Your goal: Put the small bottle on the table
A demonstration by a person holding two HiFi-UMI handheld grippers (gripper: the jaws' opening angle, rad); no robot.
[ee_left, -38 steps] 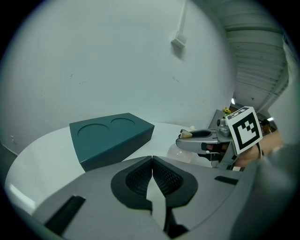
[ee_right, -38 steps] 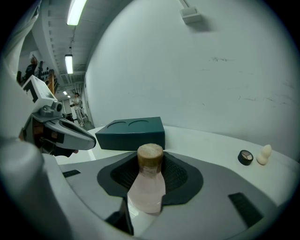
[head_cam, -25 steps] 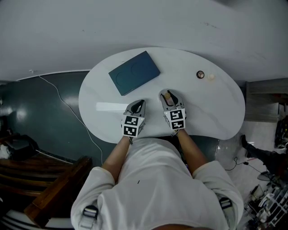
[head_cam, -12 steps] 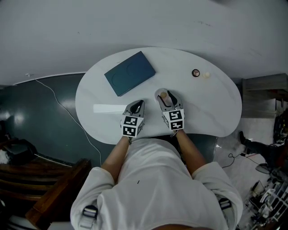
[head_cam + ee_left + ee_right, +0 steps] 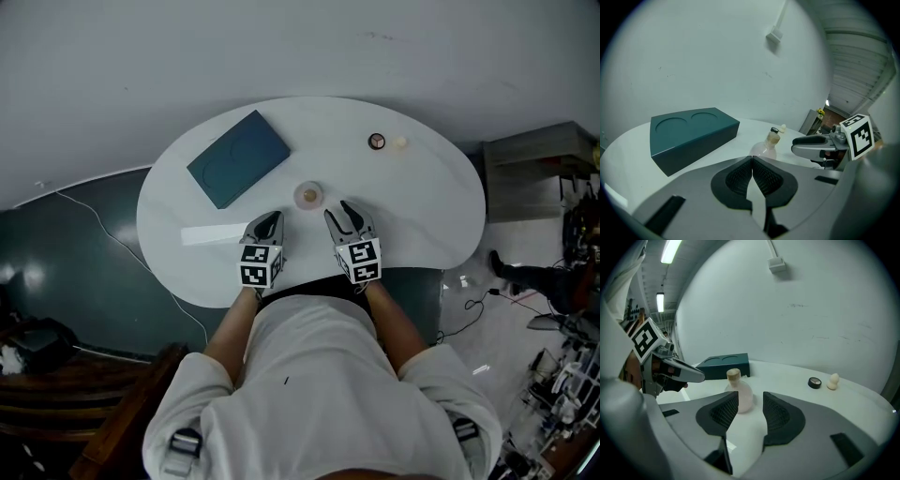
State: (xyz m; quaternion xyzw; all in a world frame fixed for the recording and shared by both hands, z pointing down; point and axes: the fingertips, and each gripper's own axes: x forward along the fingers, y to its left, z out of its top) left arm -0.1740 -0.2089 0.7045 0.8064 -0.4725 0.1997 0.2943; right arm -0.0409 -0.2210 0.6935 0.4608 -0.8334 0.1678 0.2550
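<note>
Standing part-hidden behind empty right tool (image 5: 750,398), spread but lately narrowing: small bottle (image 5: 744,391); left tool (image 5: 752,160) pressed together.

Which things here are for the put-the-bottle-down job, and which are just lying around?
For the job:
- small bottle, standing upright
- white table under it

Just lying about:
- teal box
- little black disc
- cream blob beside the disc
- white strip

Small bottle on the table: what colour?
The small bottle is pale pink with a tan cork-like stopper; clearest in the right gripper view.
</note>
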